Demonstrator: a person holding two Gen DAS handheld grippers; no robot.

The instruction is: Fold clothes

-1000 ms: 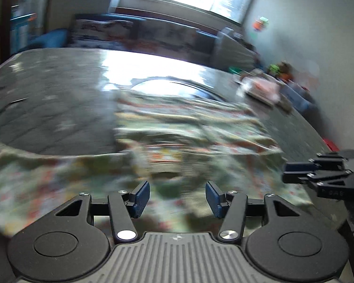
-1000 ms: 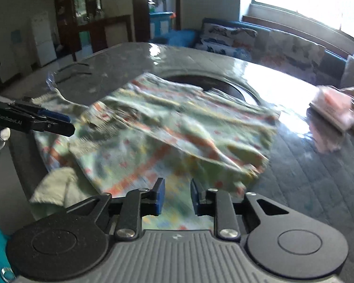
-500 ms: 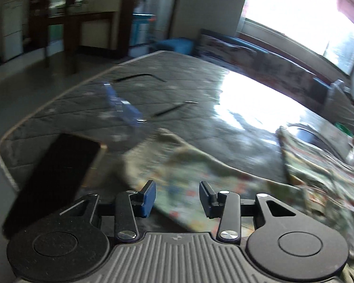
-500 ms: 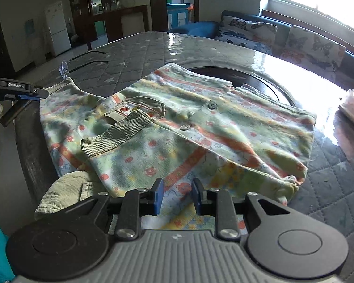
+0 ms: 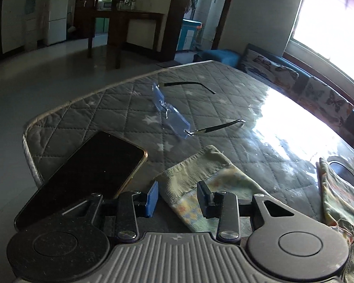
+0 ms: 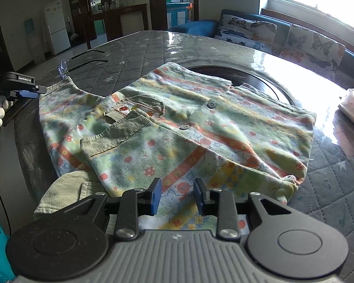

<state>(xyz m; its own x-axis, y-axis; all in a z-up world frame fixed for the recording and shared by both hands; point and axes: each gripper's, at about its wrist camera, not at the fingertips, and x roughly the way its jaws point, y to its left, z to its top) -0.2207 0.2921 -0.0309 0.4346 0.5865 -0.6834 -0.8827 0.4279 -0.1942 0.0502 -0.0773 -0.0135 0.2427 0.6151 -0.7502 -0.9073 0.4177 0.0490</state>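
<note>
On the quilted table (image 6: 134, 47), shirt (image 6: 177, 132) partly hidden behind right gripper (image 6: 177, 197), jaws spread; left gripper (image 5: 178, 198) spread over sleeve cuff (image 5: 195, 172), marked "GenRobot.AI".

Your light comes from the window (image 5: 330, 26) at far right, blown out white and throwing hard glare across the glossy worktop (image 5: 292, 118). The room to your far left stays dim. Both views are sharp now, though straight lines bow strongly toward the edges.
</note>
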